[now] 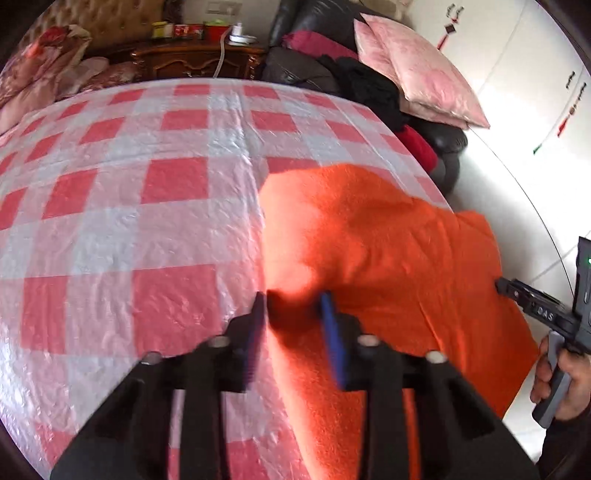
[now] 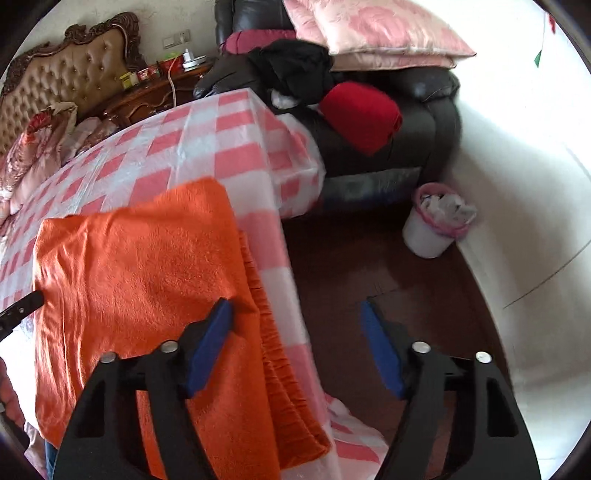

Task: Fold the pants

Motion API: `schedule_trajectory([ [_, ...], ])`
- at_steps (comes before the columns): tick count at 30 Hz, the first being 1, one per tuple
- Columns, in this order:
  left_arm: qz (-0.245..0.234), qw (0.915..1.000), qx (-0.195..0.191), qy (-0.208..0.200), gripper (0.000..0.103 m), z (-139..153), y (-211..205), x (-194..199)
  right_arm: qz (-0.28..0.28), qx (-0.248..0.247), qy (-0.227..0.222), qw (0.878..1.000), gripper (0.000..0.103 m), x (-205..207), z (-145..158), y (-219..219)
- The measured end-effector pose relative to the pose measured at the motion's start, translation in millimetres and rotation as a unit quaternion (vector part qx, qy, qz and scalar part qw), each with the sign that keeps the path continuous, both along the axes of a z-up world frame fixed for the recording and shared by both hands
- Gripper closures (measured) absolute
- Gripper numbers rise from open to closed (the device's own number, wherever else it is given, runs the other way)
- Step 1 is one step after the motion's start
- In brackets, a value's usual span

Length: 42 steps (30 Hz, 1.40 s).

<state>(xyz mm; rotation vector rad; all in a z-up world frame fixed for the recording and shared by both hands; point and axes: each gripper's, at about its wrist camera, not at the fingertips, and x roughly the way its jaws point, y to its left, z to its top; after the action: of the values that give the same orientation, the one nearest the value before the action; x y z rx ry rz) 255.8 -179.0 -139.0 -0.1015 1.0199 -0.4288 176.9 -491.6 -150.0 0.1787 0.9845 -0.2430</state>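
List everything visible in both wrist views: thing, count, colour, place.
Pants: one, orange, folded at the table's edge.
Tablecloth: one, pink-and-white check, covering the table.
Armchair: one, black leather, beyond the table.
Pillows: two, pink, stacked on the armchair.
Red garment: one, on the armchair seat.
Waste bin: one, white with pink liner, on the floor.
Headboard: one, tan tufted, far left.
Left hand-held gripper: black with blue pads, narrowed at the pants' edge.
Right hand-held gripper: open, over the pants' waistband edge.
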Motion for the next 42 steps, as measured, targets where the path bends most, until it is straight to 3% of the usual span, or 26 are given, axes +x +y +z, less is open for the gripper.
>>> schedule_trajectory([
  [3,-0.004,0.9998,0.015,-0.009,0.072,0,-2,-1,0.001,-0.038,-0.013,0.999,0.036,-5,1,11],
  [5,0.004,0.9993,0.011,-0.037,0.070,12,2,-9,-0.011,-0.063,-0.018,0.998,0.035,-12,11,18],
  [8,-0.028,0.9935,0.023,-0.108,0.070,33,-11,-44,-0.017,-0.099,-0.061,0.993,0.032,-34,37,35],
  [11,-0.071,0.9888,0.027,-0.128,0.071,30,-32,-79,-0.004,-0.089,-0.072,0.993,0.027,-54,43,58],
  [16,-0.117,0.9868,0.070,-0.087,0.071,-4,-62,-111,0.001,-0.083,-0.015,0.996,0.027,-69,9,81],
  [19,-0.113,0.9861,0.067,-0.101,0.070,0,-59,-117,-0.005,-0.077,-0.016,0.997,0.022,-78,0,81],
  [24,-0.084,0.9844,0.080,-0.133,0.070,15,-66,-89,-0.003,-0.078,-0.025,0.997,0.021,-90,-2,80],
  [29,-0.101,0.9854,0.096,-0.097,0.064,15,-103,-49,-0.003,-0.077,-0.030,0.997,0.019,-92,-4,79],
  [33,-0.134,0.9793,0.124,-0.087,0.052,1,-133,-47,-0.009,-0.072,-0.030,0.997,0.017,-94,-5,78],
  [39,-0.105,0.9823,0.104,-0.115,0.049,15,-113,-73,-0.010,-0.071,-0.029,0.997,0.016,-95,-6,77],
  [42,-0.062,0.9878,0.099,-0.102,0.048,16,-87,-92,-0.017,-0.077,-0.040,0.996,0.016,-98,5,79],
])
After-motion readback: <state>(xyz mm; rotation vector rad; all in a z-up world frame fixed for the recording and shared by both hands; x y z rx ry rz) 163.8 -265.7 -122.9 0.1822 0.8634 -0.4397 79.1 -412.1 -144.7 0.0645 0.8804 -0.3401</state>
